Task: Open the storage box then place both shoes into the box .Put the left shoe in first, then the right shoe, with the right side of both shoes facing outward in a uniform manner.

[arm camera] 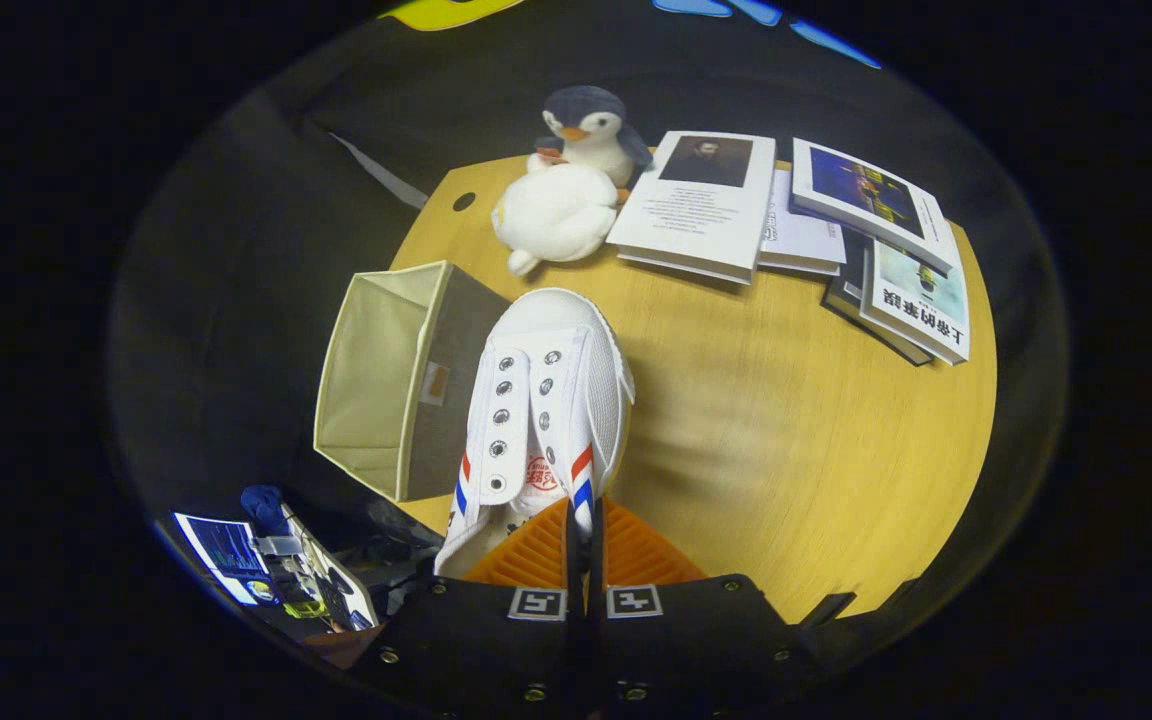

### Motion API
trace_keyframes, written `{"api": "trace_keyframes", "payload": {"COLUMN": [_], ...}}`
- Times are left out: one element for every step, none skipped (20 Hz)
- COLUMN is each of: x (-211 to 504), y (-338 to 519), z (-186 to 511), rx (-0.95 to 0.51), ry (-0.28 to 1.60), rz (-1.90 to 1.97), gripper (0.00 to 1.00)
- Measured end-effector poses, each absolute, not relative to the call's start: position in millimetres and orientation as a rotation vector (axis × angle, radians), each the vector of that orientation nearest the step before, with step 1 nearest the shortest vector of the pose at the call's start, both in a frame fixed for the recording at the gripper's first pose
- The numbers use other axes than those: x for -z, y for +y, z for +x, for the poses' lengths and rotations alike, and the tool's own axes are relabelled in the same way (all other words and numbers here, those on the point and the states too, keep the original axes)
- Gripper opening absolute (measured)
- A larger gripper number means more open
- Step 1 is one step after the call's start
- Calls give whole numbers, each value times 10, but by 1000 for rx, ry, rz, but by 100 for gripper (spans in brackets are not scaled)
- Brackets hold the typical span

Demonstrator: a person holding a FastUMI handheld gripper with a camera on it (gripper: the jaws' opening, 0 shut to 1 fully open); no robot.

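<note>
Shoe [546, 410] heel hidden behind tool [584, 545] fingers.

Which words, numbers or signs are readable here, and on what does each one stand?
Nothing reads with certainty.
Front book: large Chinese title, upside down, unclear.
White book: small print, blurred.
Shoe: red tongue mark, too small.
Hand-held gripper, shut on the shoe: two square markers, no words.

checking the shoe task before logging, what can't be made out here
- Second shoe: nowhere to be found.
- Heel of the white shoe, gripper view: covered by the gripper, jaws closed on its collar.
- Storage box interior: far end shadowed, angled away.
- Lower books: covered by upper ones.
</note>
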State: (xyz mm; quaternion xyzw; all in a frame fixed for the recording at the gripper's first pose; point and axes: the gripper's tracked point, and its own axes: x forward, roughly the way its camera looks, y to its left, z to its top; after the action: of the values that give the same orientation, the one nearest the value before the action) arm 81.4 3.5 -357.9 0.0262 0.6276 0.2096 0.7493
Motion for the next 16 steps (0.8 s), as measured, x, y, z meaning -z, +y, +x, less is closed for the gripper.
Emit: {"api": "trace_keyframes", "payload": {"x": [3535,3475,3419,3360,3311,3277,3242,3224,3208,3210,3209,3221,3239,3263,3292,3332], "y": [151,271,393,512,629,744,858,969,1079,1168,1274,1373,1482,1568,1647,1709], "z": [821,832,848,861,886,897,924,939,962,973,978,990,992,1010,1025,1046], "rx": [-476,-496,-516,-538,-555,-573,-586,-602,-612,-623,-634,-644,-655,-662,-666,-668], "ry": [1373,1370,1363,1358,1351,1346,1341,1338,1335,1337,1337,1341,1346,1350,1353,1354], "rz": [63,60,51,38,29,18,10,-4,-14,-26,-35,-44,-52,-61,-74,-92], "gripper": [1,1,1,1,1,1,1,1,0,0,1,0,0,0,1,0]}}
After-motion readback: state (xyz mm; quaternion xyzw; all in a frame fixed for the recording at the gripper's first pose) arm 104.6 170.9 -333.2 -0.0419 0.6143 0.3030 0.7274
